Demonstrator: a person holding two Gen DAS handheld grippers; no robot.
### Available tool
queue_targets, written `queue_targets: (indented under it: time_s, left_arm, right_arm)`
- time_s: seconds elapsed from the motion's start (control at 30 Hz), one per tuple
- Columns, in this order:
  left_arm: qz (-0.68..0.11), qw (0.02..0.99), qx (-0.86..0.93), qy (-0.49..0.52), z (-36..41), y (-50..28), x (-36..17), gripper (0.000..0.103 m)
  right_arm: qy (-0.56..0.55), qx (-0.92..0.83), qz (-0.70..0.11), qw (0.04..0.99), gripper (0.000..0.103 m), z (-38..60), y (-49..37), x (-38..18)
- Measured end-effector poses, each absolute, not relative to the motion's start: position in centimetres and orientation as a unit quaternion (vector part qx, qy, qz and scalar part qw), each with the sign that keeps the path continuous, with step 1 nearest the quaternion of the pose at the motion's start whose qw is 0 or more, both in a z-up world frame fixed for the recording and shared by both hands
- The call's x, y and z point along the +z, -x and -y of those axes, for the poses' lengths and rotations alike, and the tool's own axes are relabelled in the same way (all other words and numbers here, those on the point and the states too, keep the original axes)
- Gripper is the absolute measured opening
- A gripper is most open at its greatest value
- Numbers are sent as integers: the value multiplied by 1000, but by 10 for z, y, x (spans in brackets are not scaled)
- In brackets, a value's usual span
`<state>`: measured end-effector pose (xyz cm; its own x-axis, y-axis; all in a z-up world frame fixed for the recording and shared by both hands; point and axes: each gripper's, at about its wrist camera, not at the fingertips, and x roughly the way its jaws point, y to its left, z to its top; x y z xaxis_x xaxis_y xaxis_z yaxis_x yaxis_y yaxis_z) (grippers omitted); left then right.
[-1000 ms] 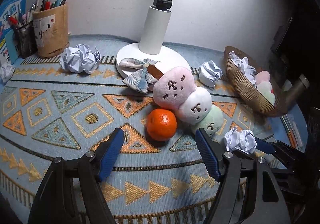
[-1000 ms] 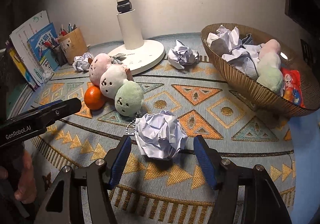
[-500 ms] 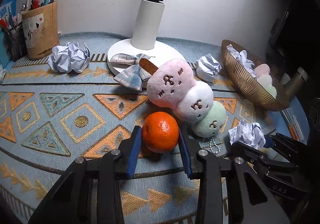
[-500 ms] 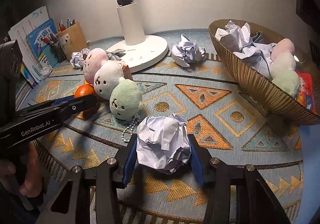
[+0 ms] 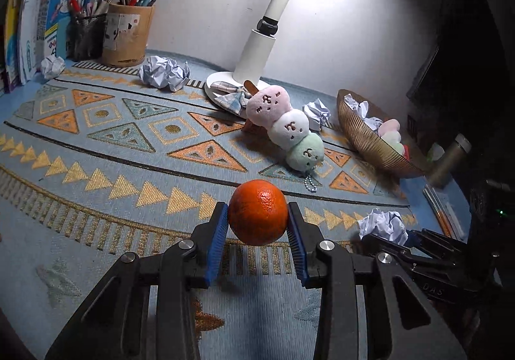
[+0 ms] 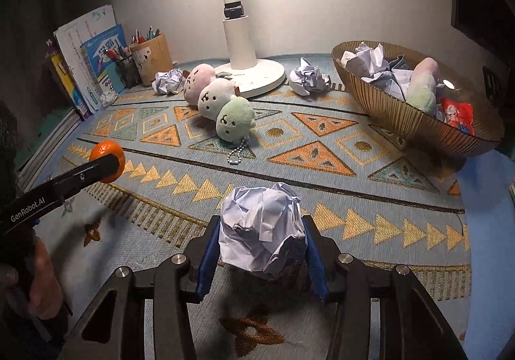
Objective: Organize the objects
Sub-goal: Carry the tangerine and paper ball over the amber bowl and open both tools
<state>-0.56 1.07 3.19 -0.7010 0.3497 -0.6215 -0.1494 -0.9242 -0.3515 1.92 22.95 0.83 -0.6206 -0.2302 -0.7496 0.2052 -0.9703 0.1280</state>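
With the left gripper (image 5: pixel 257 228) clamping the tangerine (image 5: pixel 257 212) and the right gripper (image 6: pixel 260 247) pinching a crumpled paper ball (image 6: pixel 262 228), both carries look underway, next needing travel toward the far-right ribbed bowl (image 6: pixel 402 115).

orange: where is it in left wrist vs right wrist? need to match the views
Left wrist: orange at lower centre, clamped in the left gripper.
Right wrist: orange at the left edge, at the tip of that same gripper.
Shared landmark: the three-ball plush in front of the lamp base.

Left gripper (image 5: pixel 257 228) clamping orange (image 5: pixel 257 212) above patterned mat (image 5: pixel 128 147); three-ball plush (image 5: pixel 285 126) beyond
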Motion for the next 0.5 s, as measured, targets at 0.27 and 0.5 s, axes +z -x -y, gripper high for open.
queue_targets:
  time_s: [0.27,0.5]
  left_arm:
    - [127,134,915,359,-12,3,31,33]
    - [127,137,915,357,-13,2,32,33]
  right_arm:
    - [-430,-894,30,124,64,-234,-18,3]
    - [-424,-898,18,118,64,-230,-22,4]
